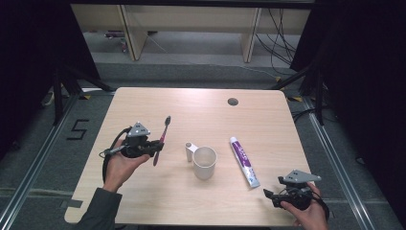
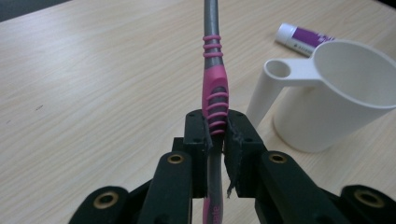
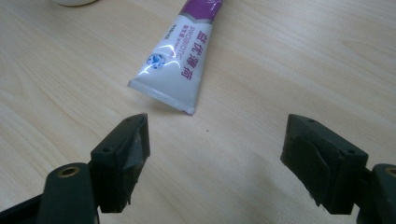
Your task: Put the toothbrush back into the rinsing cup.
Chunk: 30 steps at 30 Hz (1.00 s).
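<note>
While left gripper (image 1: 155, 147) clamps toothbrush (image 1: 163, 134) lifted for cup (image 1: 205, 163) | right gripper (image 3: 215, 154) jaws apart, facing toothpaste (image 3: 182, 70) crimp, likely ready to grab.

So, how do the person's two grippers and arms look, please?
Both the left gripper and the right gripper are black, each topped by a grey three-cornered plate. In the gripper views the jaws are blocky black pieces with small screw holes, on arms with brass-coloured rivets. A black cable loops from the left gripper. The left forearm wears a dark grey-green sleeve.
</note>
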Each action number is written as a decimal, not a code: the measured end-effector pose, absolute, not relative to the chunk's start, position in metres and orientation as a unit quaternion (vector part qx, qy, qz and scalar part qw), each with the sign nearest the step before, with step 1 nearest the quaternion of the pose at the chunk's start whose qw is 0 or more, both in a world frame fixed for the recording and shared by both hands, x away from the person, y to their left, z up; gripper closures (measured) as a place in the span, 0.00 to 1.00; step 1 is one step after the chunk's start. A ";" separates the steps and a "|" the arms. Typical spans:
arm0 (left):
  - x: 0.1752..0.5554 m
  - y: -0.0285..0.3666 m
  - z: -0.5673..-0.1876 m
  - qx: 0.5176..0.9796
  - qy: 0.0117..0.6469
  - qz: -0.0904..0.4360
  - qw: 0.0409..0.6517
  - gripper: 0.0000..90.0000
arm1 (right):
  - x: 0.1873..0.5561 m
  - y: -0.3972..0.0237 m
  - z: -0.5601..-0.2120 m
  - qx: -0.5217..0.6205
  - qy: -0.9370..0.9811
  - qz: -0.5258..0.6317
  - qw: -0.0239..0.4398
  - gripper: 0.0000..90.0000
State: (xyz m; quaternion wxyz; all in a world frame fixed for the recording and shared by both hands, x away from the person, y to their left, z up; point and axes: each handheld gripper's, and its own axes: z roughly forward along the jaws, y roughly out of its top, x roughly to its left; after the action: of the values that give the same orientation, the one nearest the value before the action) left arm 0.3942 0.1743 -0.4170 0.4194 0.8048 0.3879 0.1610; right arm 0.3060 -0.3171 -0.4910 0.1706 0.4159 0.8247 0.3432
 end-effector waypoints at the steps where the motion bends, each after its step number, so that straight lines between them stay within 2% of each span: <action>1: 0.392 0.174 -0.417 0.799 0.389 0.169 0.426 0.88 | 0.306 -0.317 -0.491 0.419 0.824 0.344 0.166 0.26; 13: 0.385 0.169 -0.417 0.756 0.386 0.191 0.493 0.88 | 0.306 -0.316 -0.491 0.420 0.824 0.345 0.162 0.26; 21: 0.385 0.167 -0.418 0.747 0.382 0.190 0.510 0.88 | 0.306 -0.317 -0.491 0.419 0.822 0.347 0.169 0.26; 23: 0.385 0.166 -0.419 0.743 0.381 0.201 0.512 0.88 | 0.306 -0.316 -0.491 0.422 0.823 0.348 0.151 0.26; 26: 0.386 0.167 -0.420 0.740 0.381 0.200 0.516 0.88 | 0.306 -0.317 -0.490 0.417 0.825 0.345 0.159 0.26; 30: 0.387 0.165 -0.420 0.736 0.377 0.197 0.526 0.88 | 0.307 -0.316 -0.491 0.421 0.825 0.348 0.143 0.26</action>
State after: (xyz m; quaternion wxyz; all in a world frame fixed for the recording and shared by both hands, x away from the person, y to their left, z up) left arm 0.3869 0.1649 -0.4201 0.5261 0.7365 0.3770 0.1968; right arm 0.3065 -0.3161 -0.4912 0.1430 0.4213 0.8252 0.3479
